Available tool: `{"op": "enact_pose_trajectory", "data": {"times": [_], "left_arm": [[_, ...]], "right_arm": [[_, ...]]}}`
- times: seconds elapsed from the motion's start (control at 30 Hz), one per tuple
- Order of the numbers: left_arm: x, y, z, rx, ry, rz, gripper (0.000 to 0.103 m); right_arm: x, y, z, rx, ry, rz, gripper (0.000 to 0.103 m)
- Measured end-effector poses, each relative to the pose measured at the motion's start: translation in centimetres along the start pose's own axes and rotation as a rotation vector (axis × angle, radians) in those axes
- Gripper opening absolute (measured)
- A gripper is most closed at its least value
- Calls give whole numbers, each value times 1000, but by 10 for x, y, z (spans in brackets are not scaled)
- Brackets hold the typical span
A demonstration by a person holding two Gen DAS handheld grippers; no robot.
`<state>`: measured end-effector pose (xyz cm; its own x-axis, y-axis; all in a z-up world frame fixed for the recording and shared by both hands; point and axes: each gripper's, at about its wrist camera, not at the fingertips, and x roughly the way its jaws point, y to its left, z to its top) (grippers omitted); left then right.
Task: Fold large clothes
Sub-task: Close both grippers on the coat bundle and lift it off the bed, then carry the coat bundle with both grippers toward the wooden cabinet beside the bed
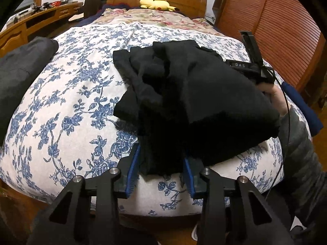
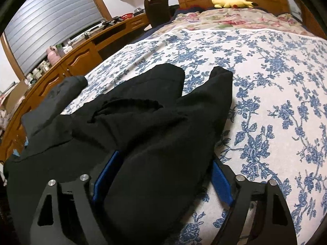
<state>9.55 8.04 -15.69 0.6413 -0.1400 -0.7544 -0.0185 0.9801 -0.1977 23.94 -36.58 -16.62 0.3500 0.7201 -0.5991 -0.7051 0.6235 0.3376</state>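
Both grippers straddled the near edge of the crumpled black garment (image 1: 184,94) on the floral bedspread (image 1: 67,106), apparently to lift and spread it: the left gripper (image 1: 161,169) half open around the cloth, the right gripper (image 2: 161,181) wide open around a fold, neither visibly clamped.

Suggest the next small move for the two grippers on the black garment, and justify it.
Probably close both on the cloth. The black garment lies bunched on the bed, a fold between the left gripper pads and another between the right gripper pads, neither visibly clamped.
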Motion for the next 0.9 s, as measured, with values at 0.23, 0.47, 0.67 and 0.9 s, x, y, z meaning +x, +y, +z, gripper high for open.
{"op": "enact_pose_trajectory", "data": {"times": [0.23,0.47,0.67,0.9], "left_arm": [[-5,0,-1,-10,-10,5,14],[-16,0,3,-4,-58,6,6],[-25,1,10,4,-102,10,4],[-35,9,21,24,-146,33,4]], "right_arm": [[-2,1,-2,-1,-20,27,61],[-22,1,-9,-11,-131,21,31],[-36,5,-20,-38,-207,30,24],[-46,15,-24,-80,-245,41,20]]}}
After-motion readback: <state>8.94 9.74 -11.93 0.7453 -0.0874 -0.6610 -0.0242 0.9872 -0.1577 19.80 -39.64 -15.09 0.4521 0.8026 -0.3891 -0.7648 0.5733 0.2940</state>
